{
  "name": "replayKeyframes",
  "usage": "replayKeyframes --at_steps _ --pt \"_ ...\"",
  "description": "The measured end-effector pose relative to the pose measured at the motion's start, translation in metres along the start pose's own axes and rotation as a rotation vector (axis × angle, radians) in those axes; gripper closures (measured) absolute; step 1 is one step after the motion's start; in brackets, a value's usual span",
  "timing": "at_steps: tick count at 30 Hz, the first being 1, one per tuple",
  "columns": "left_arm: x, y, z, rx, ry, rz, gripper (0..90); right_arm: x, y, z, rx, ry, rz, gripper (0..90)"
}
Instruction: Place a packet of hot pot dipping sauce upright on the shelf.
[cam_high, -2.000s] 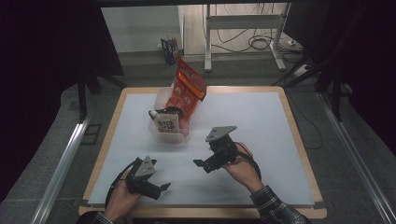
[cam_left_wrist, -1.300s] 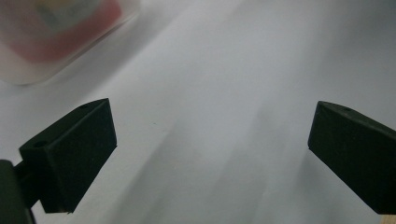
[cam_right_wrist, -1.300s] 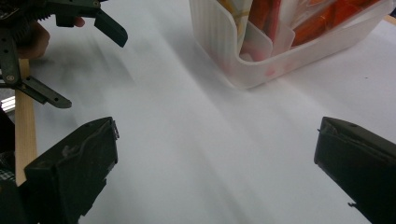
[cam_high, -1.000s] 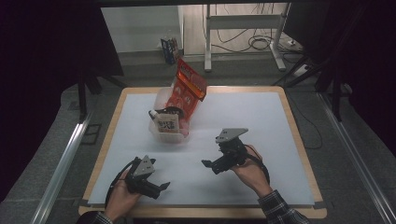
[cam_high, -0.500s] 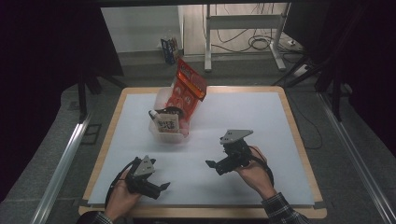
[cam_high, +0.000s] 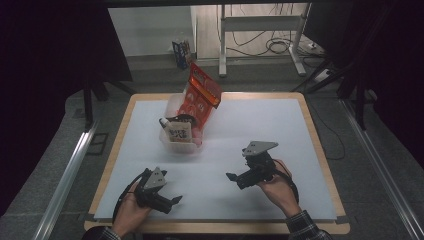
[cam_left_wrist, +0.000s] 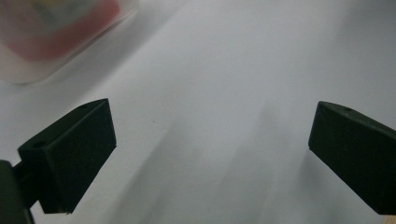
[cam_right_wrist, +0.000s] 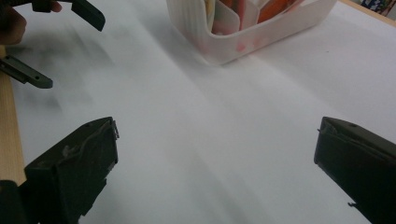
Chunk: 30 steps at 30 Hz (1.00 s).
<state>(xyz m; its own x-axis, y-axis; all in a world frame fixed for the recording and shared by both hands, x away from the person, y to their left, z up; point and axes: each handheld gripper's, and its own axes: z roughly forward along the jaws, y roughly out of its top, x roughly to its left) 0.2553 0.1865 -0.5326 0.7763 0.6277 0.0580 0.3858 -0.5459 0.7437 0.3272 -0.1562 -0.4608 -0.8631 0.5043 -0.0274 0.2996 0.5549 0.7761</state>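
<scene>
right gripper (cam_high: 239, 179): i've been easing it back toward my edge of the table and a bit rightward over the last couple of seconds; it started closer to the bin and now sits near the front, well apart from it; jaws spread wide with nothing between them, just bare mat in the right gripper view

left gripper (cam_high: 169, 204): hasn't budged, parked at the front left corner; jaws also wide apart and empty; you can spot it off in the corner of the right gripper view too (cam_right_wrist: 56, 28)

bin (cam_high: 170, 145): white plastic bin on the far left part of the white mat (cam_high: 250, 125); same spot throughout

red packet (cam_high: 200, 95): standing tilted in the bin, sticking well above the rim; a smaller labelled pouch (cam_high: 178, 133) is tucked in front of it

what it means: looks to me like the packing step is wrapped up and i'm just backing off; both hands empty, nothing loose on the mat; can't tell how firmly the packet is seated
</scene>
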Motion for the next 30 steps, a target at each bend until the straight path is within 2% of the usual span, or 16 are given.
replayKeyframes --at_steps 10,30 --pt "0.0 0.0 0.0 0.005 0.0 0.004 0.7 -0.002 -0.012 -0.007 0.009 -0.023 0.013 0.0" --pt "0.0 0.0 0.001 0.004 0.002 0.001 0.7 -0.004 -0.037 -0.035 -0.01 -0.09 0.056 0.0"
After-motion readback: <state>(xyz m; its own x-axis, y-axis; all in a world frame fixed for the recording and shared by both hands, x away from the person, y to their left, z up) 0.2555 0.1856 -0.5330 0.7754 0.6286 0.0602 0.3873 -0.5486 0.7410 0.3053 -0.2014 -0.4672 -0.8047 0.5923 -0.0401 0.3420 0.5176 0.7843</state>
